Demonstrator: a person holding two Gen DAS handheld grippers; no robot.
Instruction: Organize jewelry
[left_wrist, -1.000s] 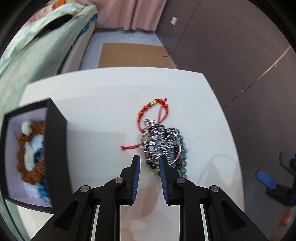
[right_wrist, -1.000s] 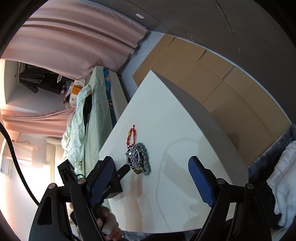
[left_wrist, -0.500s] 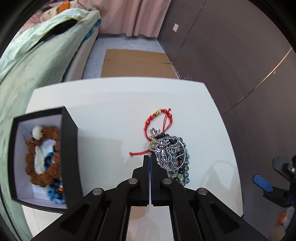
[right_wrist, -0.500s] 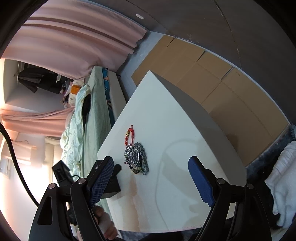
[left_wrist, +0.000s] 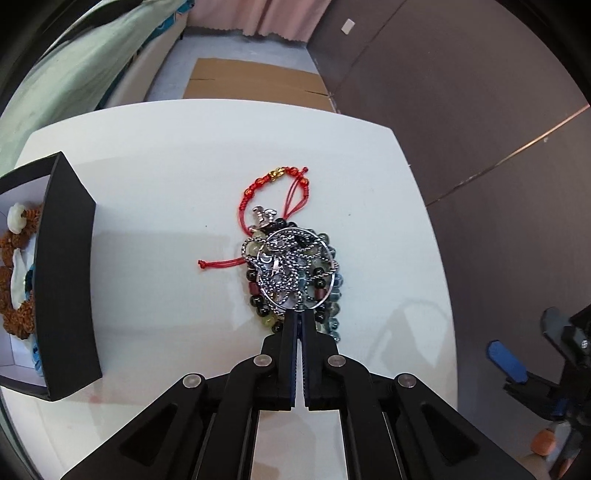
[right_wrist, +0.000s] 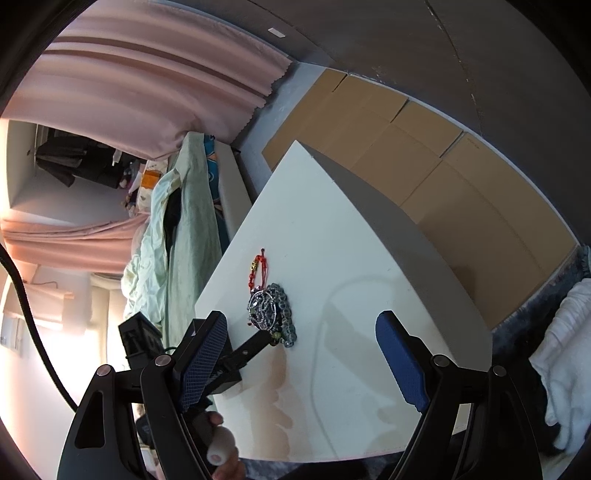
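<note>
left gripper (left_wrist: 299, 314) jaws pinched together on the near rim of the silver hoop with chain (left_wrist: 291, 267), which sits atop the bead bracelets (left_wrist: 325, 295) on the white table (left_wrist: 147, 221). red cord bracelet (left_wrist: 280, 184) just beyond the hoop. black box (left_wrist: 66, 277) left of the hoop. right gripper (right_wrist: 303, 354) jaws wide apart, holding nothing, off to the hoop's right.

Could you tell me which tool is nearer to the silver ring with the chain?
Left. The left tool is shut at the silver ring's near rim; the right tool hangs open, well back from the pile.
</note>
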